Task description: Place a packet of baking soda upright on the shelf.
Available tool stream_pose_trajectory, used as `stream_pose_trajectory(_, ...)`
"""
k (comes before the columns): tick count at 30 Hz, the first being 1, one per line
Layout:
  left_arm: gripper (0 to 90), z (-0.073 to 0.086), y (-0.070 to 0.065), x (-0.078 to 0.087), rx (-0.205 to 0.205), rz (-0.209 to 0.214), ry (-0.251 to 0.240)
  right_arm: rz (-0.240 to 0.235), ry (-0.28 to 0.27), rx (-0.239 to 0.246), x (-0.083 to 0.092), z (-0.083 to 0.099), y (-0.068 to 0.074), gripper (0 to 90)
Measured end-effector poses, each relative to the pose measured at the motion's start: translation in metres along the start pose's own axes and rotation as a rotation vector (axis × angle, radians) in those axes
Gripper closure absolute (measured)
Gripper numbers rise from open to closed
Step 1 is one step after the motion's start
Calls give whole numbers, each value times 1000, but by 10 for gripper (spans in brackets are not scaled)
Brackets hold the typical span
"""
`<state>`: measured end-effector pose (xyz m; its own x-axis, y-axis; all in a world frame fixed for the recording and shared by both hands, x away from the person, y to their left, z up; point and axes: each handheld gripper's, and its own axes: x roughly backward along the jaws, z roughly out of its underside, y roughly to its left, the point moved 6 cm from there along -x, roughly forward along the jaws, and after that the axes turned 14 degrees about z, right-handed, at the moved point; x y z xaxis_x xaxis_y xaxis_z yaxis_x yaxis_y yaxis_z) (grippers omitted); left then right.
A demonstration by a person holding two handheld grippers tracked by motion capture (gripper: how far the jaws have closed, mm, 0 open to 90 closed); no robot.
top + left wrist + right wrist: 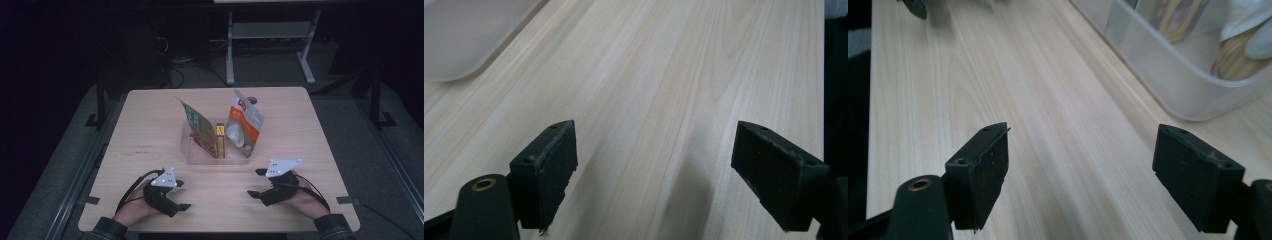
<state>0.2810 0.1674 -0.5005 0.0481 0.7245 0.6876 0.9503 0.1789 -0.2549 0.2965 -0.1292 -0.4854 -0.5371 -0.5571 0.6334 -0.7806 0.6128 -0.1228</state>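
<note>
High view, clear plastic tub (192, 150) at frame centre on the pale wooden bench (145, 130), holding a green pouch (197, 127), slim yellow box (220, 141) and orange-white pouch (245, 122), left gripper (184, 195) lower left and right gripper (256, 183) lower right, left gripper view, fingers (549, 165) spread wide over bare wood, tub blurred at upper left, right gripper view, fingers (980, 172) apart and empty, tub at upper right.

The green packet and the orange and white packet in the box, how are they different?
The green packet stands at the left of the clear box; the orange and white packet stands at the right. The green packet leans left, the orange and white packet leans right. A yellow box stands between them. Both stand on end inside the clear box.
</note>
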Motion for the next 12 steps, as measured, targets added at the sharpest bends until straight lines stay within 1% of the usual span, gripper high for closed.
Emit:
stream_pose_trajectory(3, 179, 0, 0, 0, -2, 0, 2, -1, 10, 6, -1, 0, 2, 212)
stream_pose_trajectory(8, 179, 0, 1, 0, -1, 0, -3, -1, -3, 9, 0, -1, 2, 210)
stream_pose_trajectory(12, 179, 0, 1, 0, -2, 0, 1, -3, -1, 5, 0, -1, 1, 206)
